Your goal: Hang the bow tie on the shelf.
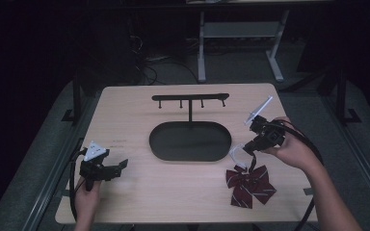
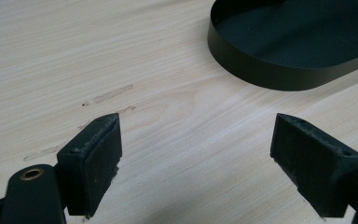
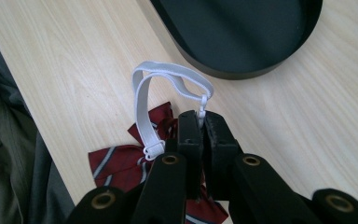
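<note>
The right gripper (image 3: 200, 128) has its fingers clenched on the white elastic strap (image 3: 168, 77) of the striped bow tie (image 1: 249, 185), which lies just below them on the counter (image 1: 125, 120), likely for hanging on the hook stand (image 1: 191, 99), while the left gripper (image 2: 196, 154) waits released.

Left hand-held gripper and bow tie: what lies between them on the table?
Bare wood only. In the high view, nothing sits between the left hand-held gripper and the bow tie.
</note>
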A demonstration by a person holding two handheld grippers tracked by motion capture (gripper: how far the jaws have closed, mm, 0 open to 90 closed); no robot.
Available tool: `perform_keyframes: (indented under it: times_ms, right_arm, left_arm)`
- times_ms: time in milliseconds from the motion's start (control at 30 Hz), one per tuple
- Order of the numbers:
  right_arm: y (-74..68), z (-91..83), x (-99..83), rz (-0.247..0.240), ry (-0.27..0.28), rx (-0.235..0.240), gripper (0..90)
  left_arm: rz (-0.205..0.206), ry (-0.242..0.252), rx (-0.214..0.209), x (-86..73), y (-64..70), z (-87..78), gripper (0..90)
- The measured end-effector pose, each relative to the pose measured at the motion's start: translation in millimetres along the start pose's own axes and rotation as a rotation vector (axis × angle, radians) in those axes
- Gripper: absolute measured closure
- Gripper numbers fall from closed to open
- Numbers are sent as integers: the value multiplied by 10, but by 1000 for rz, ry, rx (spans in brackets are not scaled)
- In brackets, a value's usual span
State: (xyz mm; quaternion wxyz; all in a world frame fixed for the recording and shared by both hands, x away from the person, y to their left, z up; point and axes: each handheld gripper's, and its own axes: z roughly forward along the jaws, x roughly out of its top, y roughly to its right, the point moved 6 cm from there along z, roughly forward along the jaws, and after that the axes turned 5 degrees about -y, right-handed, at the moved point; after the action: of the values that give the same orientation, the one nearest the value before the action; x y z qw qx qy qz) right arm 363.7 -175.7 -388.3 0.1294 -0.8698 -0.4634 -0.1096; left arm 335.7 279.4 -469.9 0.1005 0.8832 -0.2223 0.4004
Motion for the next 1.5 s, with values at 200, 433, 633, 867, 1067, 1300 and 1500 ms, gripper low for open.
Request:
perform_keyframes:
  times_ms: [200,433,633,867,1067,1300,1500]
  right_arm:
    - [-49,-86,91,-21,7,-2,862]
    - [-83,-177,214,-48,17,-8,862]
    - [-89,-232,290,-55,21,-11,862]
    - [-72,-281,365,-62,16,-17,862]
    - [-57,-320,425,-62,19,-22,861]
    - [-36,-364,489,-64,20,-24,862]
    - [-23,-394,544,-68,20,-28,861]
  left_arm:
    - [12,-3,1,-1,-7,4,162]
    - [8,1,1,2,-5,3,163]
    - [0,5,1,4,-3,0,162]
    - [7,0,1,3,-2,-1,163]
    - [1,5,1,4,-4,1,163]
    - [1,7,0,4,-6,0,162]
    - [1,7,-1,4,-8,0,162]
